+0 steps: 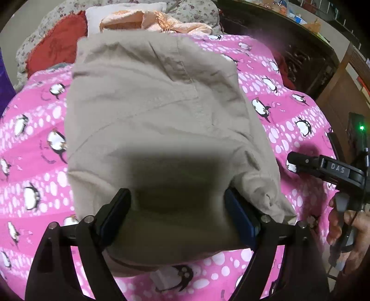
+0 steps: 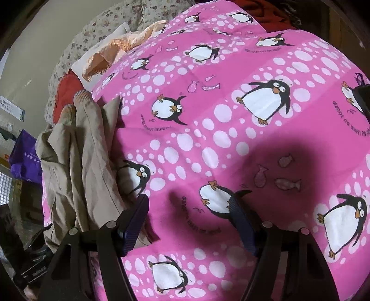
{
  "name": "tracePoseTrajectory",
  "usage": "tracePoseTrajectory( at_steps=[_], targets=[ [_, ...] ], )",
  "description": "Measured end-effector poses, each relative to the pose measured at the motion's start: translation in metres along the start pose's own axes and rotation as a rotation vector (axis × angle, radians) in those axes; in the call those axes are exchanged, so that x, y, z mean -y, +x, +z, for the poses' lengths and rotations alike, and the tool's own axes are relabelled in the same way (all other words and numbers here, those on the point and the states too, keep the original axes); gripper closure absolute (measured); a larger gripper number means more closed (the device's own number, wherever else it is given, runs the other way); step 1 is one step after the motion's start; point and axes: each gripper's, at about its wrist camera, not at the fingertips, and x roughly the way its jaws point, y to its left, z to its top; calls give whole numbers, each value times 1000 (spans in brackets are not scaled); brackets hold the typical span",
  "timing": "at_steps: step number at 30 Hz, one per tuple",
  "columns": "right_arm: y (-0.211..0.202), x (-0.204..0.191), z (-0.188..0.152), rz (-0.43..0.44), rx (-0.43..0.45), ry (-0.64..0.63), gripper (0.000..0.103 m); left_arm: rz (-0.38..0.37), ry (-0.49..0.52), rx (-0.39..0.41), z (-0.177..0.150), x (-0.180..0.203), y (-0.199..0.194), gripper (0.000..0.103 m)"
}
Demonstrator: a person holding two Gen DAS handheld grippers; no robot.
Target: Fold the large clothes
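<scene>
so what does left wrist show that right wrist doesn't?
Left wrist only: the right gripper from the side, above the blanket, and the beige garment's broad folded face between the open left gripper fingers. Right wrist only: the garment's ribbed cuffs, a purple bag. Both: pink penguin blanket, peach cloth, red cushion.

Landmark: blanket [image 1: 272, 120]. Folded trousers [image 1: 157, 120] on top, toward its left side. Left gripper [image 1: 178, 217] at trousers' near edge, fingers astride the fabric. Right gripper [image 2: 189, 222] over bare blanket, right of trousers. Cushion [image 1: 57, 49], towel [image 1: 157, 20] behind blanket's far edge. Bag [image 2: 23, 155] off its left.
</scene>
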Motion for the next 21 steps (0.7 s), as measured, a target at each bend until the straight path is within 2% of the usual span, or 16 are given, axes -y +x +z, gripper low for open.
tracePoseTrajectory(
  at_steps=[4,8,11,13,14,17,21],
  targets=[
    [1,-3,-4,10,-11,-10,30,64,66,62,9,3,-21,19],
    [-4,-6,-5,39,10,-10,30,77,80,57,23,1,-18,19],
    [-12,-11,-3,69,35,-19,30,61,17,45,35,-9,-3,18],
    [-18,-15,-1,94,59,-23,28,7,-66,-38,39,-18,18,18],
    [-23,-20,2,123,77,-30,28,-13,-90,-53,37,-21,20,18],
    [-35,-41,10,234,112,-78,28,-57,-129,-29,27,-32,13,18],
    [-28,-84,23,380,84,-180,26,-84,-178,-20,8,-51,-6,18]
  ],
)
